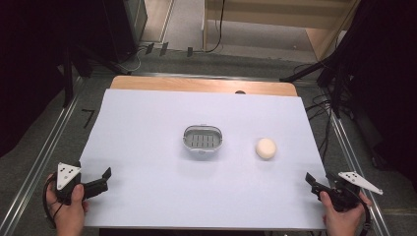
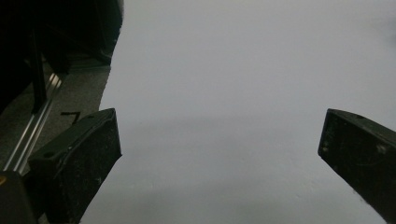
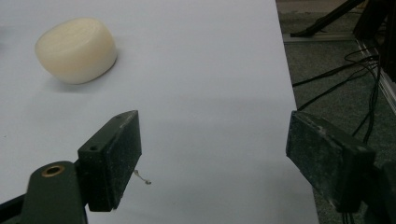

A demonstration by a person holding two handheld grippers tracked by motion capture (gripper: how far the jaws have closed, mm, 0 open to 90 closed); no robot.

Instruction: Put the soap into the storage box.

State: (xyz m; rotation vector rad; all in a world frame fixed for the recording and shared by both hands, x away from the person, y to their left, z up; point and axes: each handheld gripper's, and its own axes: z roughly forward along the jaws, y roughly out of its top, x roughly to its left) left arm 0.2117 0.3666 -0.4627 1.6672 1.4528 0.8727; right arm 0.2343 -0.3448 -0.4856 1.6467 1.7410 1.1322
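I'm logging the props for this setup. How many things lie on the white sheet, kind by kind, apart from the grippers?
Grey oval slotted soap dish: 1
Cream rounded bar of soap: 1
Total: 2

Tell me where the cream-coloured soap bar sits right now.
In the high view the soap bar lies on the white sheet, right of centre, just right of the grey soap dish and ahead of the right gripper.
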